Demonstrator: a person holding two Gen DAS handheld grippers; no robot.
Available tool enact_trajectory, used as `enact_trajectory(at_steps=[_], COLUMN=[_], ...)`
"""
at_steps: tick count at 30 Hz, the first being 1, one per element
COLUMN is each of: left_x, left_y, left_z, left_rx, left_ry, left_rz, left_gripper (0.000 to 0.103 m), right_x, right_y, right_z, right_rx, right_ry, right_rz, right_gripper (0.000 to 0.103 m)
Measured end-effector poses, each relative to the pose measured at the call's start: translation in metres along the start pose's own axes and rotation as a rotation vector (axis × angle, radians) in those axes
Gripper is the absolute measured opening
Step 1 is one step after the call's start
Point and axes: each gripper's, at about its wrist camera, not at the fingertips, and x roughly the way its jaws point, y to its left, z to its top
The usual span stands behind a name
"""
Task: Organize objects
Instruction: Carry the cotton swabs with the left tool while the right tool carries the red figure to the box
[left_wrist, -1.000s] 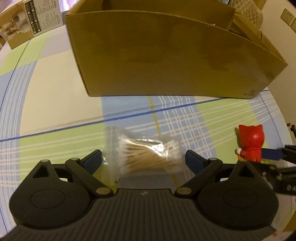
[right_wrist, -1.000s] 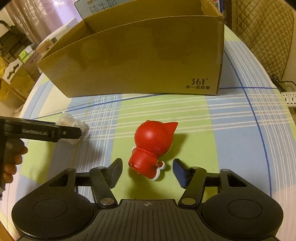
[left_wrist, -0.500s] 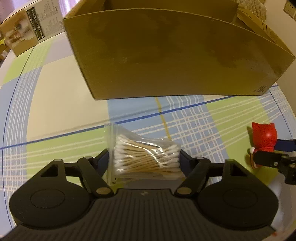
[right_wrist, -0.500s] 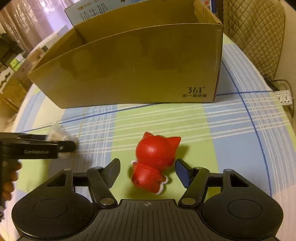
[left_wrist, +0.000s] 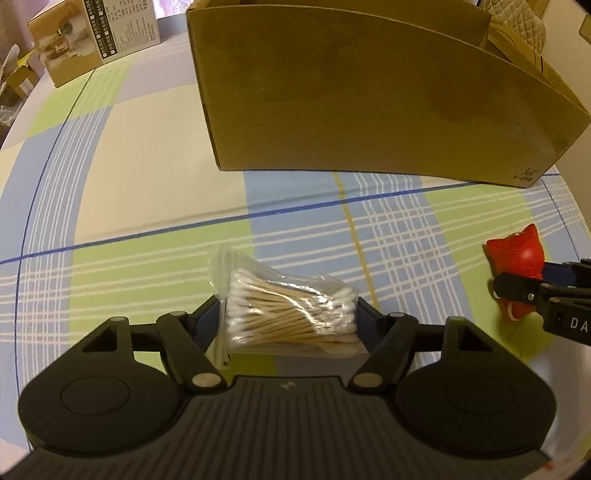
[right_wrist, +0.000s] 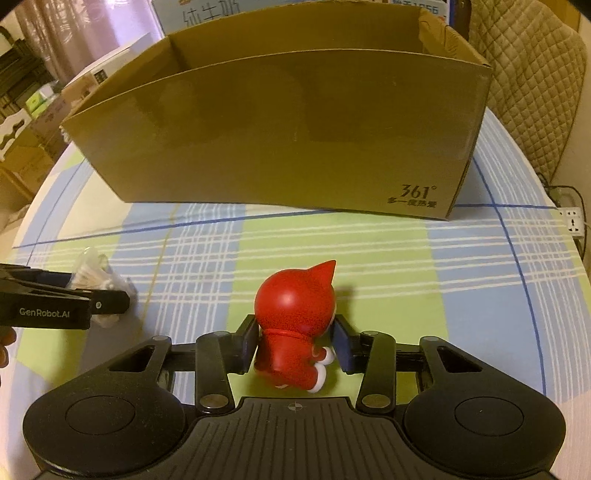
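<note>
Two black handheld grippers are down over the table with the blue, green and cream checked cloth (left_wrist: 147, 206), one thing in each. The left gripper (left_wrist: 290, 314) has its jaws closed in on one clear plastic bag of wooden cotton swabs (left_wrist: 291, 317), a pad against each end of the bag; its jaws have just been closing. The bag lies flat on the cloth, just in front of the gripper's body.

The right gripper (right_wrist: 295, 345) is clamped on one red glossy cat-eared toy figure (right_wrist: 295, 325); its jaws have just been closing, and both pads press the figure's sides below the round head. The figure leans a little, ears pointing to the upper right, white feet toward the gripper.

Behind both stands one long open brown cardboard box (right_wrist: 280, 125), printed "361°" at its lower right corner. It is well apart from the bag and the figure. From the right wrist view the left gripper (right_wrist: 107, 301) shows at the left edge, with the bag (right_wrist: 92, 273) beside it. One smaller printed carton (left_wrist: 92, 37) sits at the far left of the table.
</note>
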Motion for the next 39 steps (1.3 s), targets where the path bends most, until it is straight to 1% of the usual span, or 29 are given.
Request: enact_trajectory(at_steps=[9,17,25,31,39], left_x=[-0.006,-0.014,-0.025,-0.041,-0.064], left_y=[-0.002,-0.001,-0.001,-0.008,-0.02], left_z=[-0.01,-0.023,-0.034,-0.035,-0.024], left_rx=[0.002,-0.011,-0.024,-0.018,-0.006], left_ry=[0.007,0.016,0.017,-0.011,-0.073], left_rz=[-0.008,-0.025,-0.037,-0.055,-0.077], left_gripper=[0.069,0.068,0.068,0.068,0.068], right_x=[-0.004,-0.01,-0.02,-0.033,-0.051], right_y=[0.006,0.005,0.0,-0.003,-0.002], right_z=[-0.008,-0.019,-0.029,-0.031,-0.029], right_rx=[-0.025,-0.014,-0.001,0.006,0.01], right_ry=[0.018,0.035,0.042,0.022,-0.011], right_rz=[0.029,0.068,0.085,0.099,0.124], right_gripper=[0.04,0.039,0.04,0.039,0.04])
